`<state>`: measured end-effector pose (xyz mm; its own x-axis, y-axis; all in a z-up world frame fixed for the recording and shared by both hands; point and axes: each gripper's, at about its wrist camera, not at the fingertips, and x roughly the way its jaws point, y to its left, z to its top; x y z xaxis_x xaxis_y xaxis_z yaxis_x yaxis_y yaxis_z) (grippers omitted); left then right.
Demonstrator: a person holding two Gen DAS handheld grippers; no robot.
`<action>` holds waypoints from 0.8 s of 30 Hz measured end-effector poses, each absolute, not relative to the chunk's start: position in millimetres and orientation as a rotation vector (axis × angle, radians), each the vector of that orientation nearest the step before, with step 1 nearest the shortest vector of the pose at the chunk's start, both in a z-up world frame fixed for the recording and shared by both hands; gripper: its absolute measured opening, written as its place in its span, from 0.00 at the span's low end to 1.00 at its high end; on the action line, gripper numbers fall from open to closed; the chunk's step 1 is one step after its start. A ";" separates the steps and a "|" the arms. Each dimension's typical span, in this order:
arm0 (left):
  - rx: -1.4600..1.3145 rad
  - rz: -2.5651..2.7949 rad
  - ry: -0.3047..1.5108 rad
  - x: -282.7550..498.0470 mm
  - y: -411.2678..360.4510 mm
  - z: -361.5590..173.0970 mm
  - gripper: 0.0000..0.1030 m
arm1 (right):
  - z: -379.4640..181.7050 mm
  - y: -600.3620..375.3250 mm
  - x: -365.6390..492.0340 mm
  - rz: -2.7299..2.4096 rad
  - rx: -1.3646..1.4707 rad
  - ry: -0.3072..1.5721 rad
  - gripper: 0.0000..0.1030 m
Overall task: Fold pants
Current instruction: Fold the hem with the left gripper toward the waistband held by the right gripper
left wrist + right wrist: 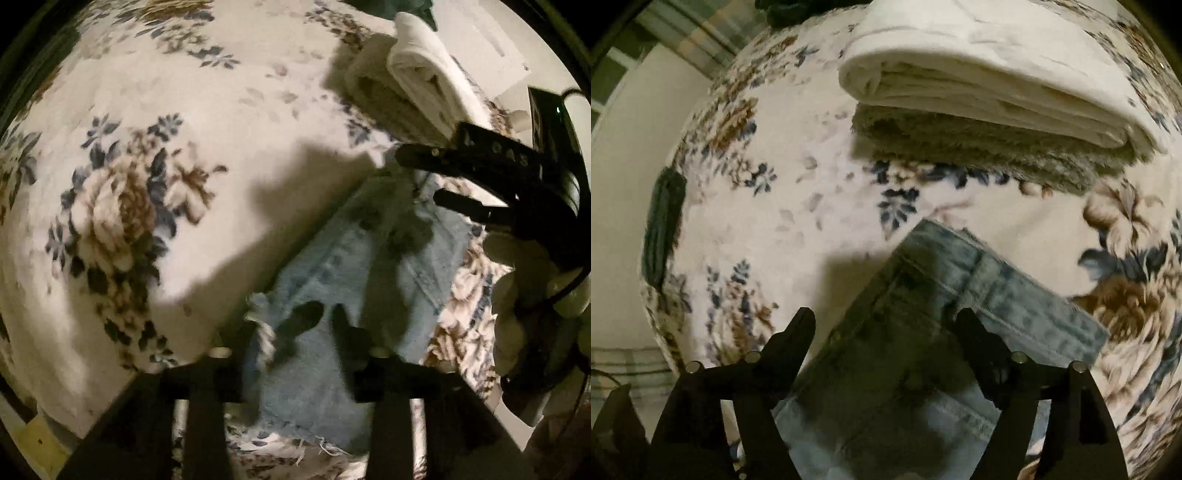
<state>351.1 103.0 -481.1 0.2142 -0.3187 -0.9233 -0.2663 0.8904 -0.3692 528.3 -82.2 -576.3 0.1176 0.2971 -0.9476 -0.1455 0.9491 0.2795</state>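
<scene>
Denim pants (pixel 343 280), light blue, lie flat on a floral blanket (pixel 177 110); frayed hem end sits under the left tool (pixel 295 325), waistband end under the right tool (pixel 886 325). Left tool spread open just above the hem, nothing between its fingers (pixel 347 321). Right tool also spread wide over the waistband (pixel 1004 295), empty; contact with the cloth cannot be told. Right tool (pixel 443 173) shows in the left view at the pants' far end, held by a gloved hand (pixel 532 295). Folded white cloth (pixel 990 74) stacked on a grey fuzzy one (pixel 960 147), near the waistband but apart. Dark green item (pixel 663 225) at the blanket's edge.
</scene>
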 end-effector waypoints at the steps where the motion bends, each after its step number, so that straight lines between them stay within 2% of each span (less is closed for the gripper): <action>1: -0.514 -0.048 1.380 349.5 100.3 -480.4 0.50 | -572.7 -87.0 525.0 0.309 0.138 1.416 0.79; 2: -0.515 -0.051 1.388 347.3 97.0 -479.8 0.62 | -567.3 -98.9 519.1 0.279 0.162 1.414 0.81; 4: -0.524 -0.044 1.403 340.2 91.7 -476.4 0.66 | -560.7 -117.2 510.1 0.245 0.200 1.413 0.85; 6: -0.541 -0.028 1.398 332.0 90.1 -471.9 0.69 | -555.4 -141.7 496.9 0.204 0.230 1.410 0.86; 14: -0.620 0.086 1.420 297.7 81.7 -481.4 0.70 | -575.4 -207.8 455.9 0.165 0.294 1.445 0.86; 24: -1.022 0.165 1.475 254.2 38.7 -576.5 0.70 | -654.5 -253.4 460.4 0.291 0.477 1.490 0.86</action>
<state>254.2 38.7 -576.5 0.1663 -0.4813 -0.8607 -0.6597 0.5944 -0.4599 460.4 -253.4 -654.5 0.0708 0.4694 -0.8801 0.1040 0.8741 0.4745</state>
